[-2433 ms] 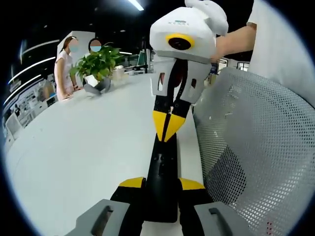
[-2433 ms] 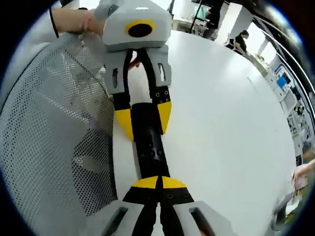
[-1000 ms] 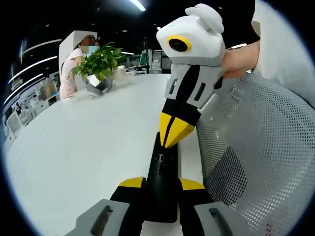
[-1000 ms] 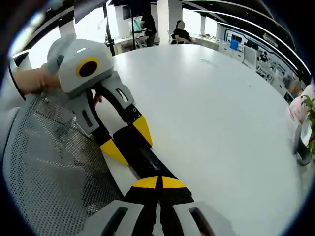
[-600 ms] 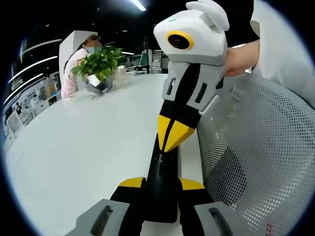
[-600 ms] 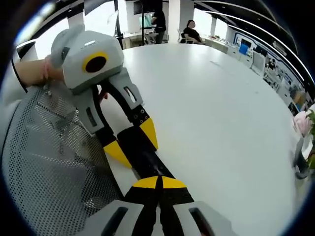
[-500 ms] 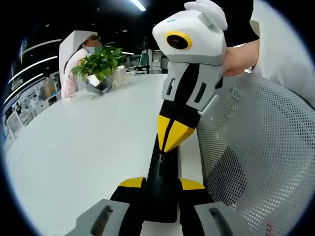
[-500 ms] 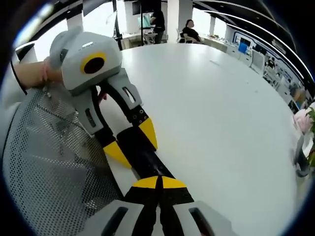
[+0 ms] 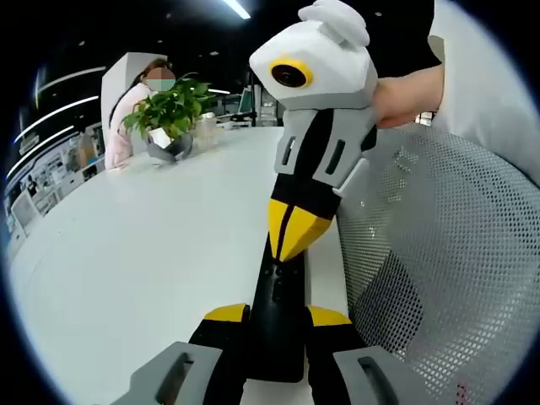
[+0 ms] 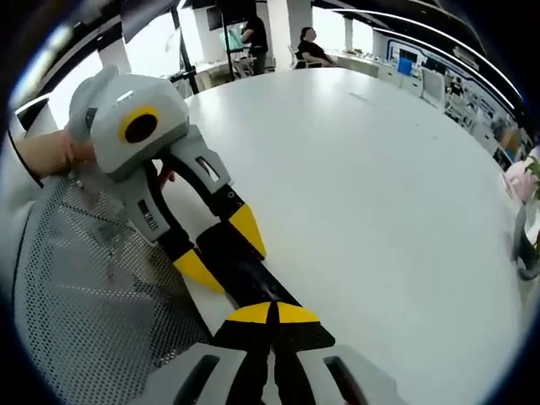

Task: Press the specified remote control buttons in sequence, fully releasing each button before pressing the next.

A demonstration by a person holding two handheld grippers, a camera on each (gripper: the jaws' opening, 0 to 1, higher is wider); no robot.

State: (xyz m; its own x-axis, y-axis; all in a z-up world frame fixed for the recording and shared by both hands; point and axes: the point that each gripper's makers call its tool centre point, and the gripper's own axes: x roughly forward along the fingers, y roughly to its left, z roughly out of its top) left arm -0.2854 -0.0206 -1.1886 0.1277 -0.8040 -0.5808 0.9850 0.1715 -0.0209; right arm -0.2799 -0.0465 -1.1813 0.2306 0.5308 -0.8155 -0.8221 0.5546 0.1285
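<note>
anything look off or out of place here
Nothing spilled or damaged. The remote lies at the table's edge beside a mesh chair back, clamped by the left tool, with the shut right tool's tip on it.

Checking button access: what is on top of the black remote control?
The right gripper's shut yellow-tipped jaws rest on the black remote control, which the left gripper clamps by its sides on the white table. The button beneath the tips is covered.

Smooth matt white table (image 9: 152, 253); glossy black plastic remote (image 9: 278, 312); perforated grey mesh chair back (image 9: 439, 270); right gripper (image 9: 291, 245) in matt white plastic, yellow tips.
</note>
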